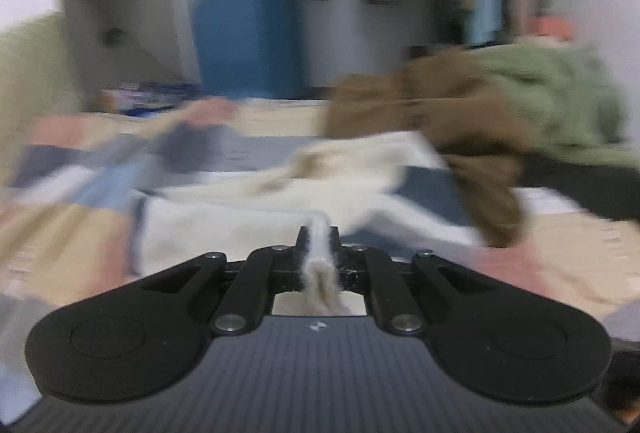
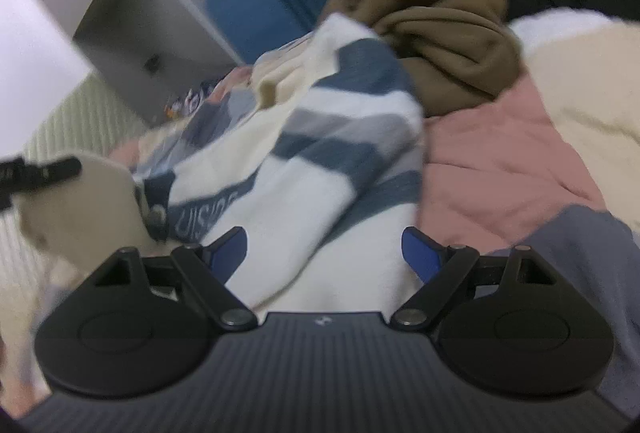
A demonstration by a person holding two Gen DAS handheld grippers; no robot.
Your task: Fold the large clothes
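- Fabric pinched in left gripper: jaws drawn narrow on a cream, fuzzy edge of the striped sweater, a tuft poking back between the fingers.
- Spread ahead of that gripper on the patchwork bedcover, cream body nearest, blue-grey bands further out; much motion blur, so exact outline impossible to tell.
- Right gripper wide, blue pads well apart, nothing between them, hovering directly over the same sweater's white and blue striped panel.
- Long axis of the garment, judged from the right wrist view, running away from the right gripper toward upper left, up to a cream collar or hem near the far end.
- Black tip at the left edge of the right wrist view, probably the other gripper, beside a cream flap; not certain.
- Brown garment and green garment heaped just beyond the sweater, brown one touching its far edge; risk of snagging it in a fold.
- Pink quilt patch bare to the right of the sweater.
- Judged nearer to the free cloth: right gripper, sitting above it; next step likely a closing on an edge opposite the left's hold.
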